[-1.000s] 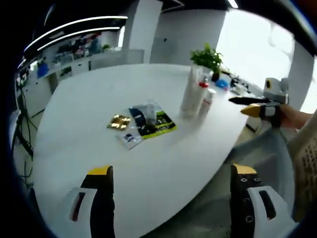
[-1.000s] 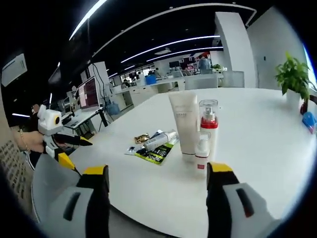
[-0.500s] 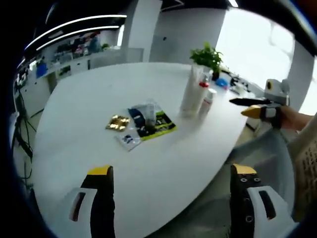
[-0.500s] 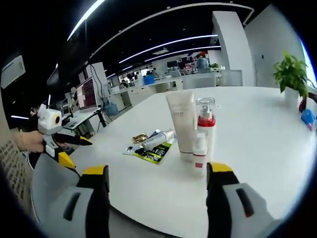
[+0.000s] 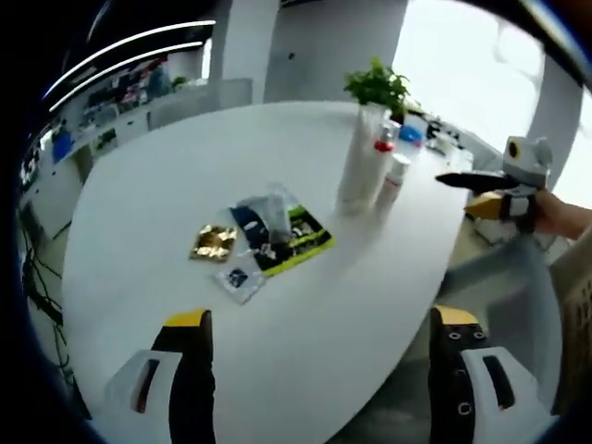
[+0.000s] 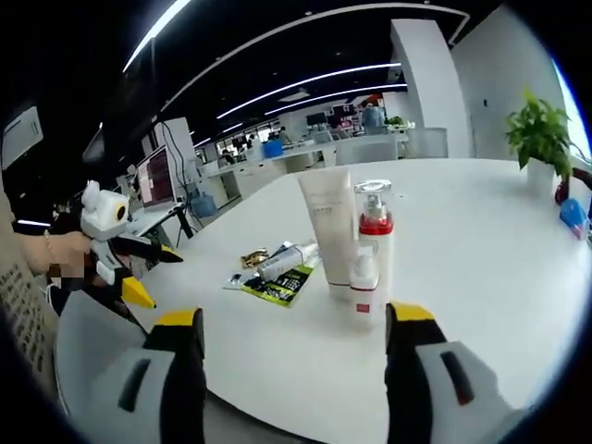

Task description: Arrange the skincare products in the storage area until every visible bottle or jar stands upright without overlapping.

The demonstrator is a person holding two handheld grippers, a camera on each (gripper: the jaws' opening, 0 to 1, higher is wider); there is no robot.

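Right gripper view: both grippers [image 6: 289, 370] gape empty, and a clumsy reach could topple the center pump bottle [image 6: 371, 242] onto its neighbours.

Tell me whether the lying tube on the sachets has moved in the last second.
No. The lying tube keeps its place against the green sachet and standing white tube; the camera shifted.

White table [image 5: 166, 176] bears upright bottles [image 6: 363, 245], sachets [image 5: 264, 231], plant [image 5: 375, 88].
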